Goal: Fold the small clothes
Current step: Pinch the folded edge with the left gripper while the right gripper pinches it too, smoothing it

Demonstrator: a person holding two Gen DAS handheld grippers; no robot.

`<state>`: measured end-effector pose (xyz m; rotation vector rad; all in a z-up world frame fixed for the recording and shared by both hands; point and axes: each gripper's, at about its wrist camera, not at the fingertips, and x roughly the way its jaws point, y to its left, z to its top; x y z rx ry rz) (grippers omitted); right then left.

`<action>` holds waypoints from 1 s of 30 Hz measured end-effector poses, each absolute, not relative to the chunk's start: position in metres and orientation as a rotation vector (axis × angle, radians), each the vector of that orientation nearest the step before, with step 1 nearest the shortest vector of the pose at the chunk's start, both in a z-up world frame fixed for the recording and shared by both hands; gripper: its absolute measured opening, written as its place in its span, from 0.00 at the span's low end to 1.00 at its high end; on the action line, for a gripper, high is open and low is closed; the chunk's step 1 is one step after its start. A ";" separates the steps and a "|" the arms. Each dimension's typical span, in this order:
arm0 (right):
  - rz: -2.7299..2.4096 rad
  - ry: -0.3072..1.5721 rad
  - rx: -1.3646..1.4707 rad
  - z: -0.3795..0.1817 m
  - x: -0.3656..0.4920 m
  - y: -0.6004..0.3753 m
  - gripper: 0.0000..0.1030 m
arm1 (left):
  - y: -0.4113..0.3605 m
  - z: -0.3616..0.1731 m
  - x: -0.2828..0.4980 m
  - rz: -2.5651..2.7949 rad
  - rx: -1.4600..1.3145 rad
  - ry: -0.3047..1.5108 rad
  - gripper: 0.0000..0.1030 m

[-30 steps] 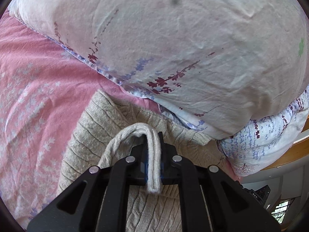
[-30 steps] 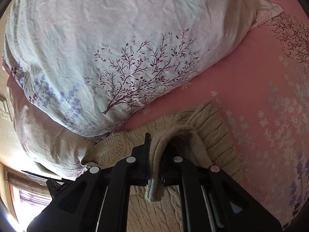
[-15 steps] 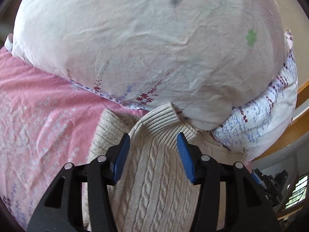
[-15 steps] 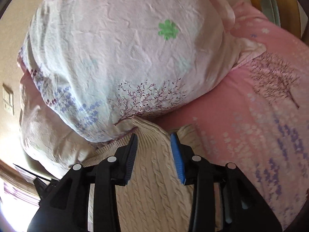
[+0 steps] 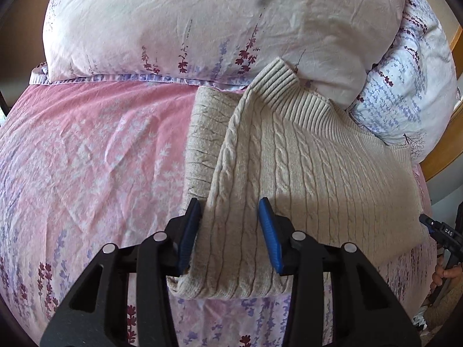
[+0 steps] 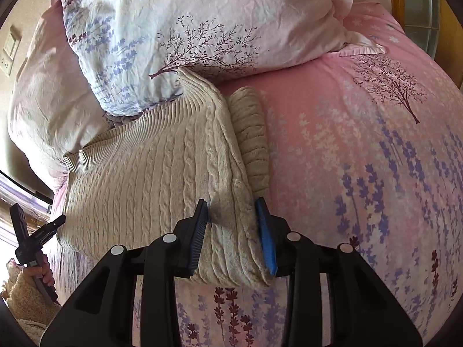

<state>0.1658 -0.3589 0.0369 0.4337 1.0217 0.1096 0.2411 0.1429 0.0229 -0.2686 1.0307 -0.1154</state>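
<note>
Left wrist view: beige cable-knit sweater (image 5: 303,173) folded on pink bedsheet (image 5: 86,159), ribbed hem against pillow (image 5: 217,20); left gripper (image 5: 230,231) fingers wide, empty. Right wrist view: same sweater (image 6: 150,173); right gripper (image 6: 233,231) wide, empty.

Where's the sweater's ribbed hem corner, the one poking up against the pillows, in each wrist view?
Left wrist: the hem corner sits above centre, right of the middle, against the pillow.
Right wrist: the hem corner sits upper left of centre, under the tree print.
Shared landmark: the sleeve lying alongside the sweater on the pink sheet.
</note>
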 end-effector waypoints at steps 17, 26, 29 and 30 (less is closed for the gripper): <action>0.077 0.950 0.407 0.076 0.140 -0.353 0.10 | 0.175 0.048 0.214 -0.202 -0.395 0.979 0.09; -0.018 1.046 0.300 0.036 0.145 -0.345 0.11 | 0.171 0.014 0.211 -0.161 -0.384 1.024 0.09; -0.023 1.058 0.225 0.039 0.150 -0.337 0.12 | 0.165 0.012 0.207 -0.150 -0.363 1.008 0.14; -0.031 1.055 0.217 0.042 0.151 -0.336 0.13 | 0.167 0.013 0.206 -0.143 -0.383 1.004 0.14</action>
